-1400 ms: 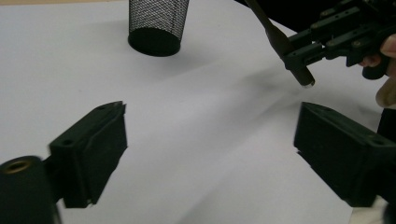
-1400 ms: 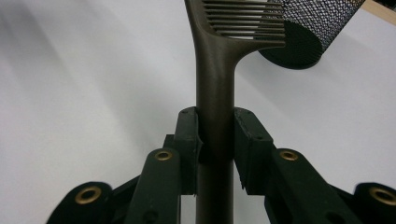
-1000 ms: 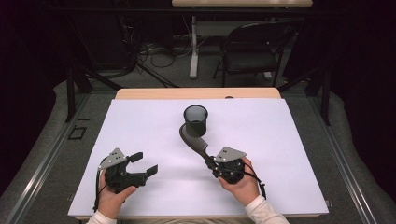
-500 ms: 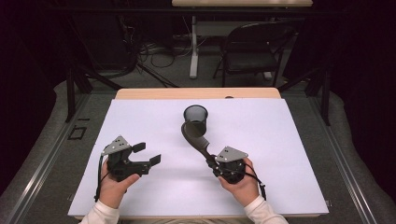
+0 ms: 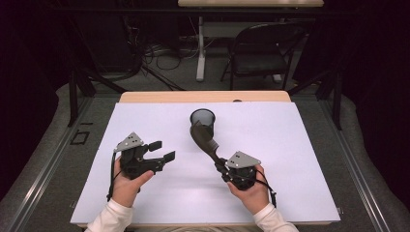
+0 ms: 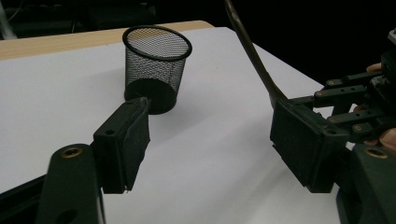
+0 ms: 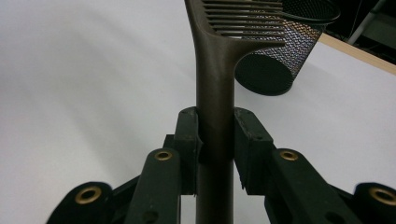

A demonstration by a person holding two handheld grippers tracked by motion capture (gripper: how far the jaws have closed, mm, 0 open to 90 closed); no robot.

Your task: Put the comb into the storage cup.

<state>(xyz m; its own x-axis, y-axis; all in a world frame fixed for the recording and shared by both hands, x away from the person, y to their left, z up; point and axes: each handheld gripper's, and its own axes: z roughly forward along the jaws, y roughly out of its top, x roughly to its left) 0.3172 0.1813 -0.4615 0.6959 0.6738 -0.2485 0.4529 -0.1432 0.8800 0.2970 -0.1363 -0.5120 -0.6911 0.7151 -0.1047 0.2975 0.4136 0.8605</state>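
The right gripper (image 5: 220,165) clamps the handle of a brown comb (image 5: 203,138) beside the mesh cup (image 5: 202,119). The left gripper (image 5: 162,151) has just been closing, with nothing between its jaws.

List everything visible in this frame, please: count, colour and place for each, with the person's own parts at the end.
cup: 1, black mesh, upright, far middle of sheet
comb: 1, dark brown, handle clamped in right tongs, toothed end by the cup
sheet: 1, white, covering table
table: 1, wood, bare strip at far edge
chair: 1, black, on floor beyond table
cables: several, black and white, on floor beyond table
left tongs: 1, black, above sheet at left, jaws apart and just been closing, nothing between
right tongs: 1, black, shut on comb
hands: 2, white sleeves, near edge
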